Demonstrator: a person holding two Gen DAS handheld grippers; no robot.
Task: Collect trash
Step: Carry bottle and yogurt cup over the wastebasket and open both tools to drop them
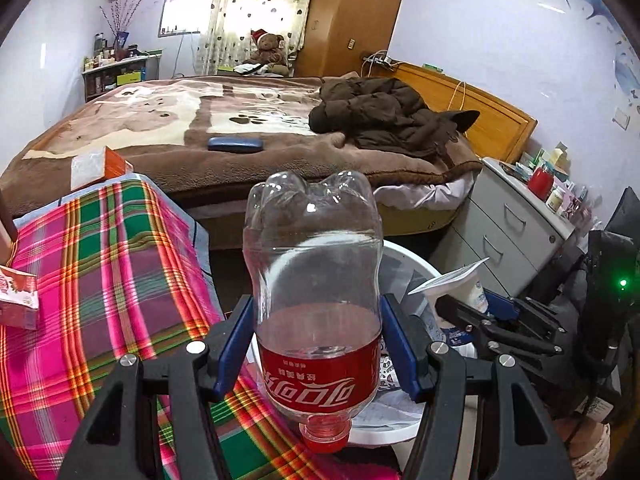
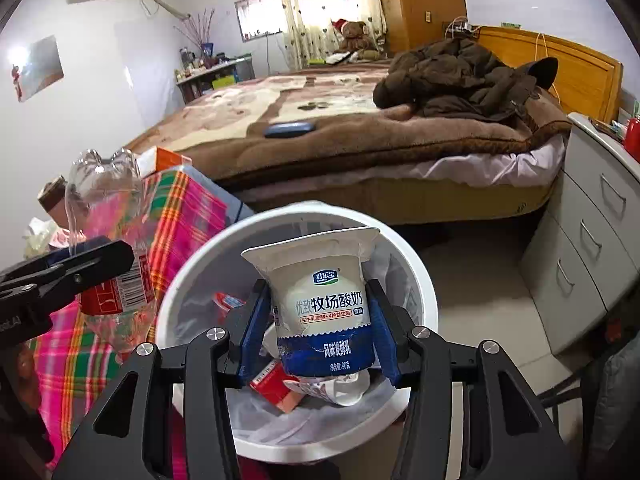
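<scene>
Clear plastic cola bottle (image 1: 316, 300), light & crushable, sat clamped mid-body in left gripper (image 1: 316, 344) beside white bin (image 2: 420, 280); right gripper (image 2: 320, 328) squeezed thin yoghurt cup (image 2: 324, 304) w/ bin below.

A waste bin (image 2: 424, 280) stands on the floor before the bed (image 2: 360, 136), with a cloth-covered surface (image 2: 188, 216) to its left and a drawer cabinet (image 2: 592, 240) to its right. A yogurt cup (image 2: 324, 308) hangs above the bin; a bottle (image 1: 316, 280) hangs inverted at the bin's left edge.

A plaid-covered table (image 1: 120, 264) bears cartons (image 1: 18, 296); the bin (image 2: 420, 280) stands on the floor (image 2: 480, 280).
</scene>
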